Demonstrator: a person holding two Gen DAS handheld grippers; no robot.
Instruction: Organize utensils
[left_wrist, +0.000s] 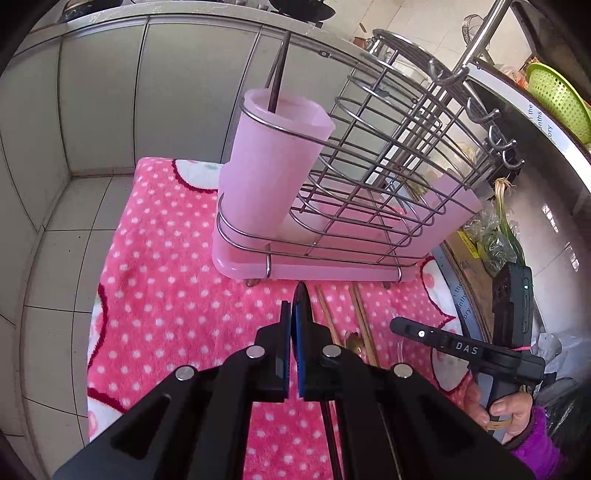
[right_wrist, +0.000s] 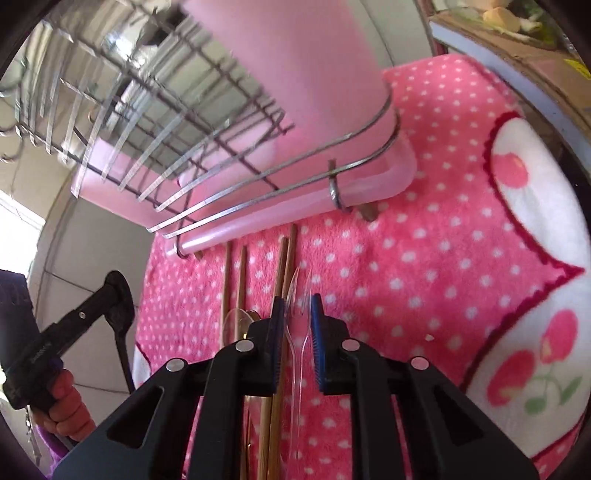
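Observation:
A wire utensil rack on a pink base stands on a pink dotted towel; its pink cup holds a dark utensil. My left gripper is shut and looks empty, low in front of the rack. Wooden chopsticks lie on the towel to its right. In the right wrist view my right gripper is slightly open, low over clear plastic utensils and wooden chopsticks lying before the rack. The clear utensils sit between its fingers, apart from the pads.
Grey cabinets stand behind the towel, tiled floor to the left. A cardboard box and green onions lie at the right. A green basket sits far right. The other handheld gripper shows at left.

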